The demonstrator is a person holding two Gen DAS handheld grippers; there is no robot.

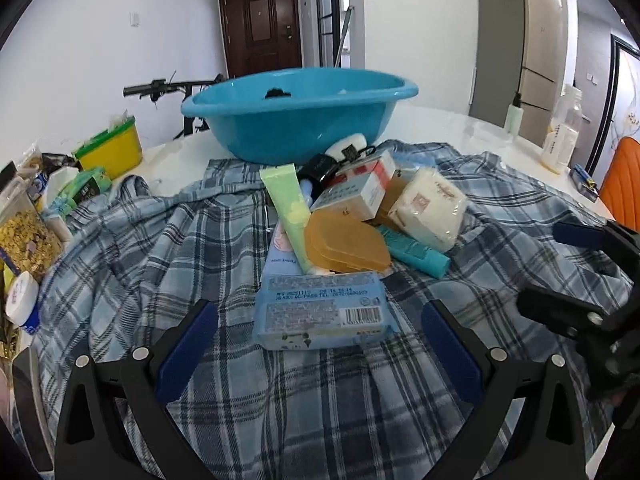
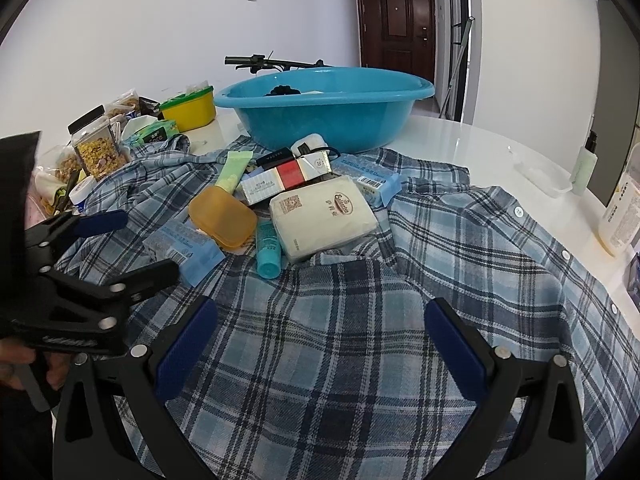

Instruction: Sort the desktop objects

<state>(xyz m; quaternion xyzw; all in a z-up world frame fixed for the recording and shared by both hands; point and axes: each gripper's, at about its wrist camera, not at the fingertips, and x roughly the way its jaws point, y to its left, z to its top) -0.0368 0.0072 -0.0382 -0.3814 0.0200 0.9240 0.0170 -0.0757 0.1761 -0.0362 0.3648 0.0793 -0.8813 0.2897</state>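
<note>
While level above the plaid shirt (image 2: pixel 320 340), left gripper (image 1: pixel 320 332) and right gripper (image 2: pixel 320 332), both spread, empty.

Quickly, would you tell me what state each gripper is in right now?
Left gripper: open, holding nothing, its fingers either side of the blue wipes pack.
Right gripper: open, holding nothing, above the plaid shirt.

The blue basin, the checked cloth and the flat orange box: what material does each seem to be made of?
The blue basin looks like moulded plastic: glossy, with a smooth rolled rim. The blue-and-white checked cloth looks like woven fabric, probably a cotton shirt: matte, creased, with buttons. The flat orange box seems to be translucent plastic with a dull sheen.
</note>
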